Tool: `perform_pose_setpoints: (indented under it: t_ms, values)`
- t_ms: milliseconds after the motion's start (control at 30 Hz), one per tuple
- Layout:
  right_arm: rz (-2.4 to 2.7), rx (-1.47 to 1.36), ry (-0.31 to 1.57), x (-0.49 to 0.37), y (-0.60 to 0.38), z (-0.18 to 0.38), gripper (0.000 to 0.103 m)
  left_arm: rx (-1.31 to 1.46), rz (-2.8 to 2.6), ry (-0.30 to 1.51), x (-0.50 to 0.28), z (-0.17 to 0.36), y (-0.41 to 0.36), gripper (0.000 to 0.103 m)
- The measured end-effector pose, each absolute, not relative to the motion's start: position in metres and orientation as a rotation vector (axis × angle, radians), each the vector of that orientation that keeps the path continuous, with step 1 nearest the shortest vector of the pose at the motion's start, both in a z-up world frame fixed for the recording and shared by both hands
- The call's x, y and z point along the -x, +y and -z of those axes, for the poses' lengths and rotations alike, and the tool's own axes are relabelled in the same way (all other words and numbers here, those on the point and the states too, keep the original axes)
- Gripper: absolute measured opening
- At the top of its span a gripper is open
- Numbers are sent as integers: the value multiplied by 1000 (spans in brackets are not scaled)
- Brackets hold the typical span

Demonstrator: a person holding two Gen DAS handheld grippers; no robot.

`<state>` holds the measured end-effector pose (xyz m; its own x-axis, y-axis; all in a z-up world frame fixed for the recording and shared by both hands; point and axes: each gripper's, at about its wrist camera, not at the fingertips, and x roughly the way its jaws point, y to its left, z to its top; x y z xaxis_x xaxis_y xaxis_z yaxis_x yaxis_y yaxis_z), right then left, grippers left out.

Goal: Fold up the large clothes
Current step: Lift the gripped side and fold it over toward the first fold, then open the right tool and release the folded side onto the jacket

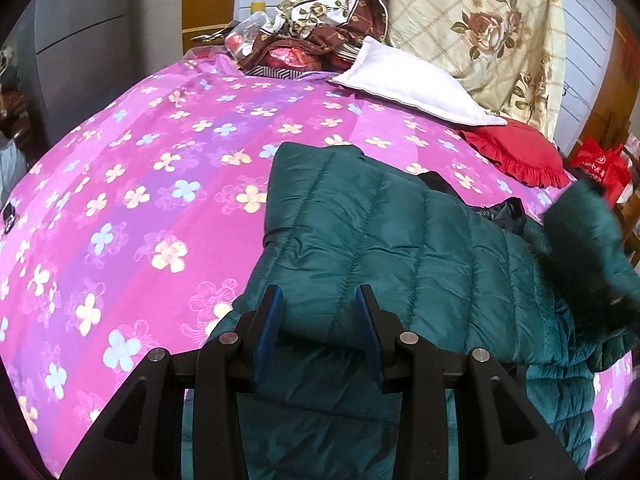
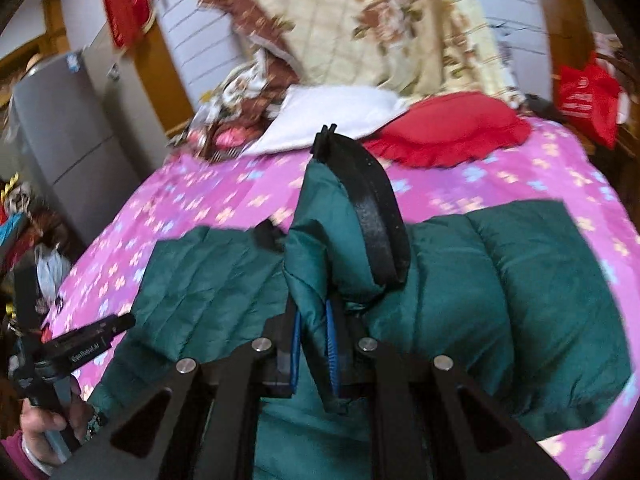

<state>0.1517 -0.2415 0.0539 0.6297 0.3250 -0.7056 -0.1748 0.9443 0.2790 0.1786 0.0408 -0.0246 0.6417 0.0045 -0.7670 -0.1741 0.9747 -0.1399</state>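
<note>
In the left wrist view we see our left hand-held gripper [image 1: 319, 312] with its blue pads partly apart and a fold of the dark green quilted jacket [image 1: 400, 248] bunched between them; the pads seem to press its sides. The jacket lies spread on the bed's pink flowered sheet [image 1: 120, 184], toward the right side, with a blurred green part of it lifted at the far right edge. Beyond it rest a white pillow [image 1: 412, 84] and a red frilled cushion [image 1: 520, 152]. In the right wrist view, which is blurred, our right hand-held gripper [image 2: 314, 344] is clamped together on a raised fold of the jacket [image 2: 520, 280], and a black-trimmed piece of the garment stands up above the jaws. At the lower left our left hand [image 2: 44, 428] grips its tool beside the jacket's edge.
</note>
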Motion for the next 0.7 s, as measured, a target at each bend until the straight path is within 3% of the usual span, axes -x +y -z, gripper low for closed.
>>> perform_pose_setpoints:
  t_ms: [100, 167, 200, 300, 333, 433, 533, 700]
  values:
    - [-320, -175, 906, -161, -209, -29, 12, 216, -101, 870, -177, 24, 43, 19]
    - [-322, -166, 962, -166, -194, -13, 18, 218, -91, 874, -176, 23, 43, 19]
    - [-320, -156, 971, -165, -190, -10, 26, 220, -83, 871, -175, 22, 43, 19]
    - [-391, -152, 965, -154, -187, -19, 67, 250, -48, 863, -173, 20, 43, 19]
    - [-414, -154, 958, -148, -189, -26, 73, 268, -36, 860, -173, 19, 43, 19]
    - [-405, -107, 930, -131, -201, -47, 73, 369, 22, 840, -171, 15, 43, 22]
    - [-363, -84, 907, -120, -222, -62, 75, 412, 63, 827, -169, 10, 37, 37]
    - [-255, -101, 853, -107, -277, -87, 81, 485, 124, 819, -176, 4, 16, 50]
